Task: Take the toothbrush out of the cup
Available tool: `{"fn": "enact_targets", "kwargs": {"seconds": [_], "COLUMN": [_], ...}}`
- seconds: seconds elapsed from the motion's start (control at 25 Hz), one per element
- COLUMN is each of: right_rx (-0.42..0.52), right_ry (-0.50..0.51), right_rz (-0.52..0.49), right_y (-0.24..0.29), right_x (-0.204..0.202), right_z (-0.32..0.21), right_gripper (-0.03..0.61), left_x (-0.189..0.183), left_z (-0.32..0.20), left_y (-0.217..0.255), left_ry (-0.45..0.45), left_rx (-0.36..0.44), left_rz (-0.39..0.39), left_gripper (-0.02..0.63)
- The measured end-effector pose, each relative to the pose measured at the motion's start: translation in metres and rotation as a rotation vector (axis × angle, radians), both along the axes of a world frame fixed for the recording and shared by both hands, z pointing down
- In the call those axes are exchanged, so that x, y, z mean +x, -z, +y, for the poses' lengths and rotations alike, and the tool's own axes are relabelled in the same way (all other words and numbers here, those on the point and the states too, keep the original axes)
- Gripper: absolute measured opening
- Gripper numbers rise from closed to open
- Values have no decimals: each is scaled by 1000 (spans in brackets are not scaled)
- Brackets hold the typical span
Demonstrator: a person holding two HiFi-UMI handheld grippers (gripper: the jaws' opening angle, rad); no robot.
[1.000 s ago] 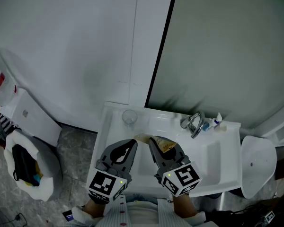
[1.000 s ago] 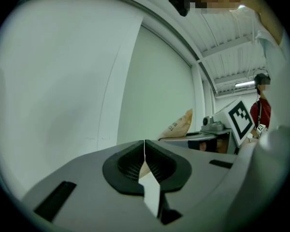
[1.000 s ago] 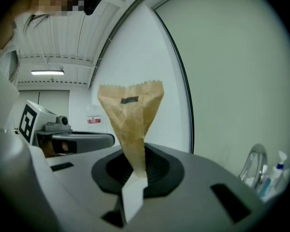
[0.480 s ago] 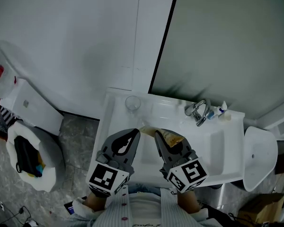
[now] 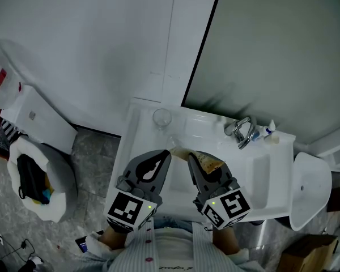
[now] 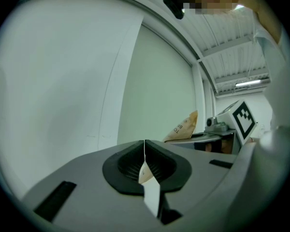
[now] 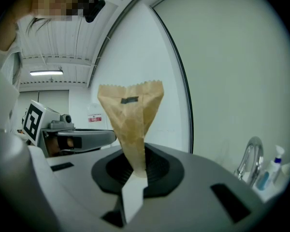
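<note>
Nearest the camera, a striped shirt [image 5: 170, 256] is seen at the bottom edge, and a gripper is held level in each hand above a white sink [image 5: 260, 177]. The left gripper [image 5: 166, 154] is closed, its jaws pressed together on a small tan scrap of paper [image 6: 145, 173]. The right gripper [image 5: 191, 156], just beside it, is clamped on the lower end of a brown paper packet [image 7: 130, 115], which is held upright with its zigzag-cut edge uppermost. Farther back, a clear cup [image 5: 162, 118] is set upright on the sink's rear left corner, well apart from both grippers; whether a toothbrush is inside cannot be told. A chrome faucet [image 5: 242, 132] is mounted at the rear right, with a small bottle [image 5: 270, 130] just beside it. Behind the sink, a white wall [image 5: 90, 50] and a grey-green panel [image 5: 283, 55] are seen.
</note>
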State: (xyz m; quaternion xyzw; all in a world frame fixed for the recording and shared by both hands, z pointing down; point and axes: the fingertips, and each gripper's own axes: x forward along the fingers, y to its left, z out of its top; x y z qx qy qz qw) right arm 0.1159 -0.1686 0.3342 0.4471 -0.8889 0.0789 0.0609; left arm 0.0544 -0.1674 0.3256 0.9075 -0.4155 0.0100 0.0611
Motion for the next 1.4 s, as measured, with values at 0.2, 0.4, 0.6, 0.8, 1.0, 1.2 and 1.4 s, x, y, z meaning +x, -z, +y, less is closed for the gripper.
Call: {"fn": "enact_targets", "kwargs": {"seconds": [0.2, 0.4, 0.6, 0.8, 1.0, 1.2, 1.4], "right_rx": [-1, -4, -17, -27, -40, -48, -51], "right_ry": [4, 9, 12, 9, 10, 13, 15], "right_rz": [-1, -4, 3, 9, 10, 11, 12], "right_y": [0, -1, -6, -10, -14, -16, -17], "right_x": [0, -4, -5, -4, -4, -6, -7], "right_z": [0, -4, -4, -5, -6, -6, -7], "right_gripper": [37, 37, 37, 35, 35, 36, 36], "left_x": [3, 2, -1, -2, -3, -4, -1], "left_z": [-1, -2, -4, -6, -8, -9, -10], "left_y": [2, 2, -2, -4, -7, -8, -7], "left_ry": [-8, -11, 0, 0, 5, -2, -14], "left_rx": [2, -15, -19, -20, -22, -22, -41], "left_rz": [-1, -5, -10, -7, -2, -1, 1], "left_gripper": [20, 21, 20, 20, 21, 20, 20]}}
